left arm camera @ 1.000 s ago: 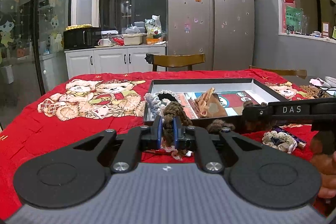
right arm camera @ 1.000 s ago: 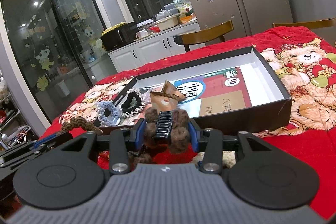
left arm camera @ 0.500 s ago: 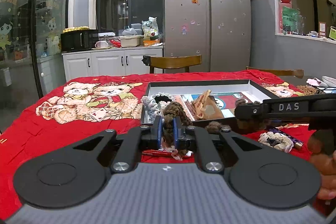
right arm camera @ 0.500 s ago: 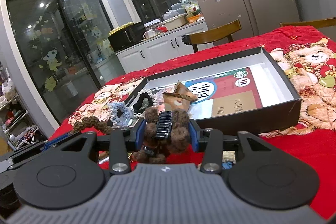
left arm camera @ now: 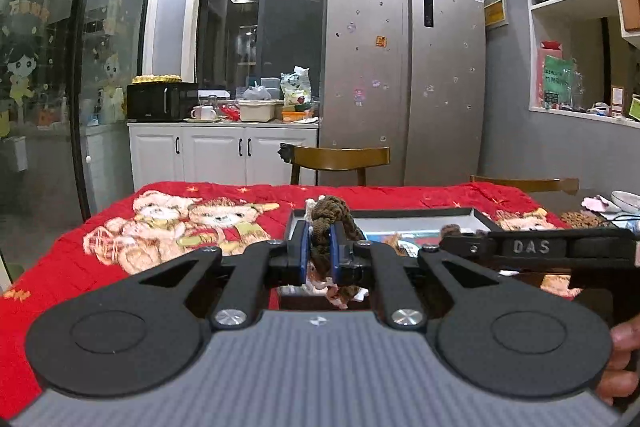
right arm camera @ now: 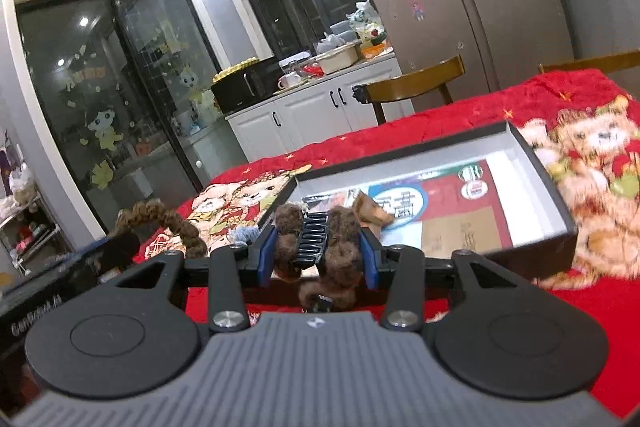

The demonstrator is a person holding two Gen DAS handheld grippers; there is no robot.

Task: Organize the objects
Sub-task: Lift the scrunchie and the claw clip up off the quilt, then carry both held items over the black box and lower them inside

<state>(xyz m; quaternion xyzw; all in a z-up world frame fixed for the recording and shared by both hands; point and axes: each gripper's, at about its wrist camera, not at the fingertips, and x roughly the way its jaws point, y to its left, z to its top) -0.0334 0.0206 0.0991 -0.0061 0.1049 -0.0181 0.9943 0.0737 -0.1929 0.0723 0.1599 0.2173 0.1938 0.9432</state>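
- left gripper (left arm camera: 320,253) is pinched nearly closed on a brown braided hair tie (left arm camera: 326,223), held up over the red bear blanket (left arm camera: 120,267) at the near edge of the black tray (left arm camera: 476,215).
- right gripper (right arm camera: 318,245) sits part open, clamped on a fuzzy brown claw clip (right arm camera: 316,239), just short of the tray's near wall.
- both look light. the hair tie is soft and will sag, so a grip mid-loop suits it.
- the clip is stiffer with slick plastic teeth; squeezing the furry sides, as now, looks safest.
- a tan clip (right arm camera: 370,213) already lies inside the tray.
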